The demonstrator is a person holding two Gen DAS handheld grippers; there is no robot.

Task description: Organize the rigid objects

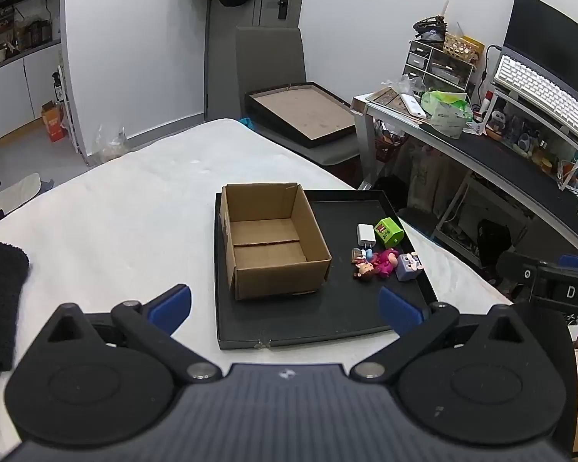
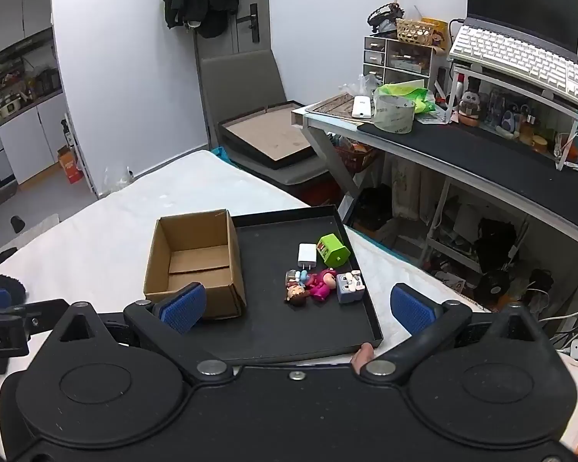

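Tray (image 1: 327, 319), black and shallow, lies on the white bed (image 1: 115, 223). Inside it, at the left end, stands an open cardboard box (image 1: 273, 238), empty. To the right of the box lies a loose cluster: a white charger (image 1: 366, 234), a green cube (image 1: 388, 231), a pink doll (image 1: 385, 261), a small brown-haired figure (image 1: 364, 268) and a grey-blue block (image 1: 408, 265), the last close to the tray's right wall. The left hand-held gripper (image 1: 285, 306) hangs over the tray's near edge, jaws spread wide, holding nothing. The right hand-held gripper (image 2: 296, 306) hangs likewise, jaws spread wide and empty.
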